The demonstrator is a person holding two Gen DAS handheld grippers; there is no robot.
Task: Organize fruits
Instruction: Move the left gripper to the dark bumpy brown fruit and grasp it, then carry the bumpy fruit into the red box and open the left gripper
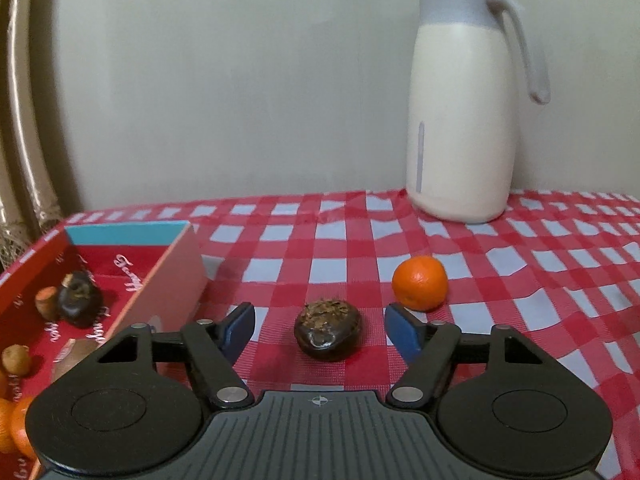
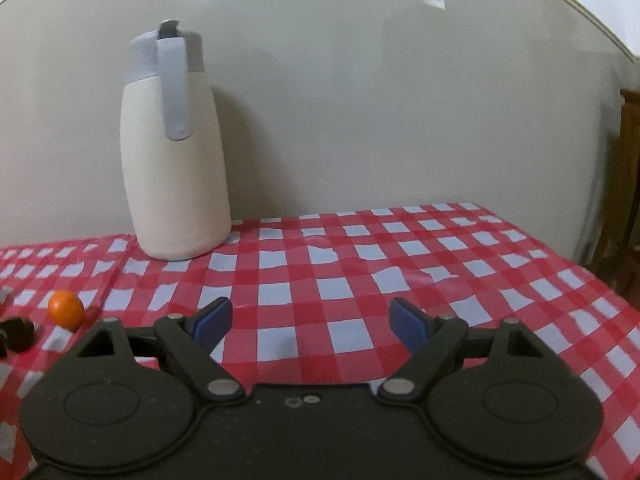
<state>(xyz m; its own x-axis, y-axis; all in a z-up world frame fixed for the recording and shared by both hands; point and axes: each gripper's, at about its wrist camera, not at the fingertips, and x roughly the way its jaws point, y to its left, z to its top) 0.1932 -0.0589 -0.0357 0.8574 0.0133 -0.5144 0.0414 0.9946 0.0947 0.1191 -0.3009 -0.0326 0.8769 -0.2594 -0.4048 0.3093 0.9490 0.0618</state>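
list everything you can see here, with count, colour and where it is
dark fruit: 1 loose, brown-black, on the cloth between the left gripper's open fingers, untouched
orange: 1 loose, orange, on the cloth right of the dark fruit
box: 1, red with a blue end wall, left edge of the table
fruits in the box: several, dark, brown and orange, exact count unclear
jug: 1, cream with grey top and handle, upright against the wall
tablecloth: 1, red and white check
left gripper: 1, black with blue pads
right gripper: 1, black with blue pads, open over bare cloth
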